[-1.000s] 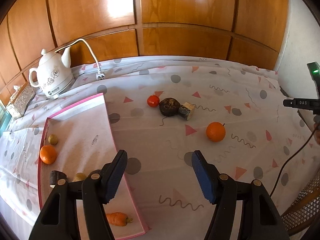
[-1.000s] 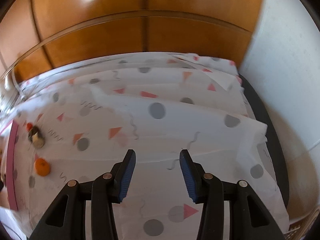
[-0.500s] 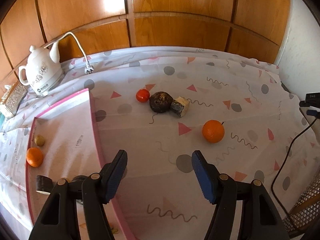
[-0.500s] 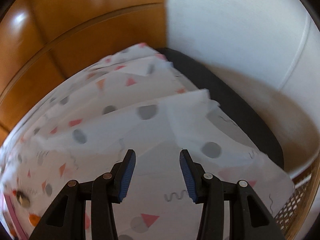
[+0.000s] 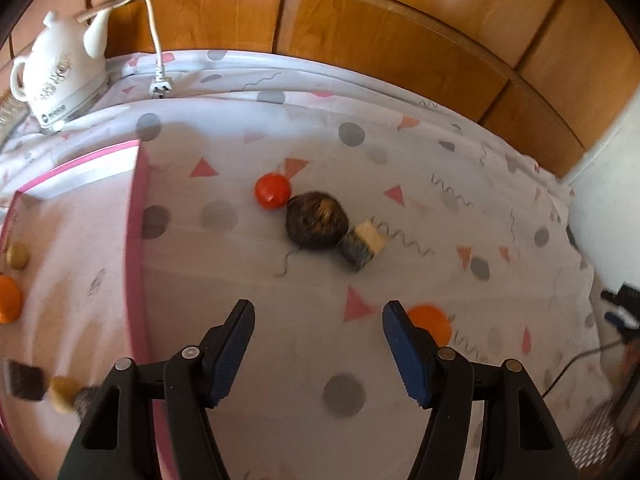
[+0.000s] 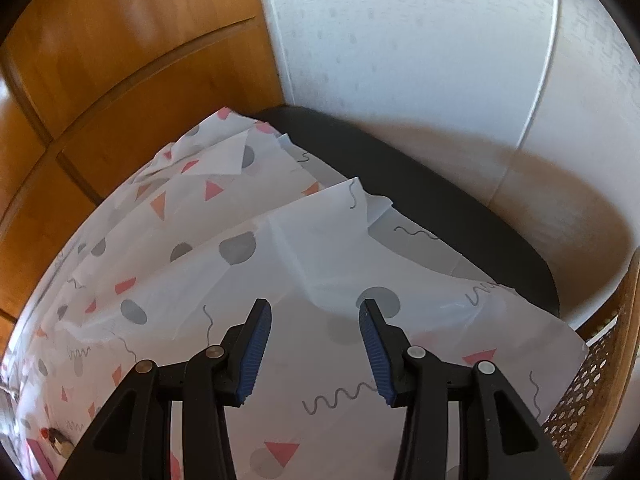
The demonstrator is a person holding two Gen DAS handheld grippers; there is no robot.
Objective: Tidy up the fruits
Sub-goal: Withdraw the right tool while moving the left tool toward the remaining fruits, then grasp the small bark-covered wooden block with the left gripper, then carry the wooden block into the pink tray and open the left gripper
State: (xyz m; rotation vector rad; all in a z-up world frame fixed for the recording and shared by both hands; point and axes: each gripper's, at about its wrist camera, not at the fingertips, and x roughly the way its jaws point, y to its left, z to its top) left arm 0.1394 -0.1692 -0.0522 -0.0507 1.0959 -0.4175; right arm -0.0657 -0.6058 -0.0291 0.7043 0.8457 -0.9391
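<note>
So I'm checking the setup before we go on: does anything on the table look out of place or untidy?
Yes. The tablecloth is rumpled and folded back at the far corner, baring the dark tabletop. The kettle's plug lies loose on the cloth, unplugged. An orange sits outside the pink tray.

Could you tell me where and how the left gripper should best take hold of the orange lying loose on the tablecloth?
Grip the orange across its widest middle, coming down from above. It is round, so any lower or higher hold would likely slip. It lies apart from the other items, partly behind one finger of the open left gripper, so shift sideways first.
</note>
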